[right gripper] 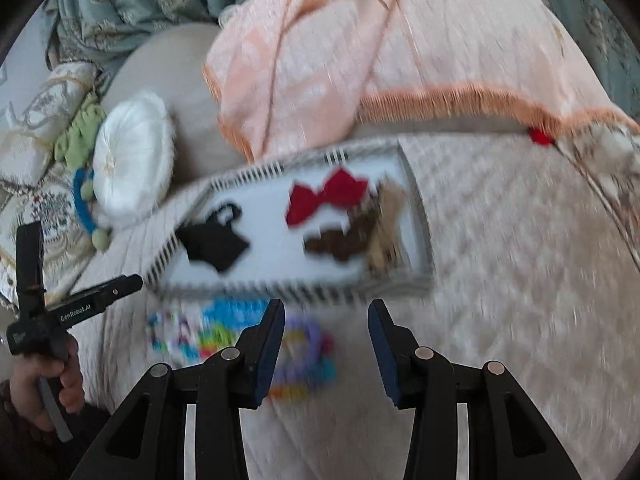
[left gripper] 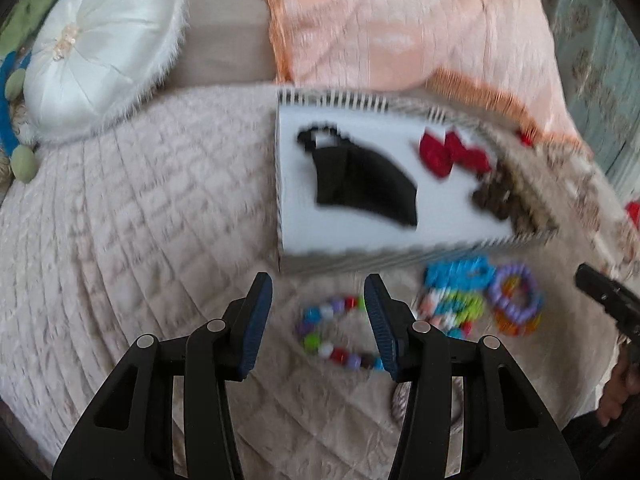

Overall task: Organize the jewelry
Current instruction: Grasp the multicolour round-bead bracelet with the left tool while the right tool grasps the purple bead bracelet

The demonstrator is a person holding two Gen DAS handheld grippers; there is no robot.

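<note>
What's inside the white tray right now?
In the tray: a black pouch, a red bow, and brown beads at the right end. Motion blur hides finer detail, and anything under the pouch cannot be seen.

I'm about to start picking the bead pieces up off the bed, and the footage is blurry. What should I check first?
1. Left gripper open, nothing held: ok.
2. Right gripper open, nothing held: ok.
3. Tray has bare floor for more pieces: ok.
4. Multicolour bead bracelet lies near the left gripper: ok.
5. Purple bead ring is centred between the right gripper's fingers: not ok, it sits by the left finger.
6. Bead piles separate, untangled: cannot tell, blurred.
</note>
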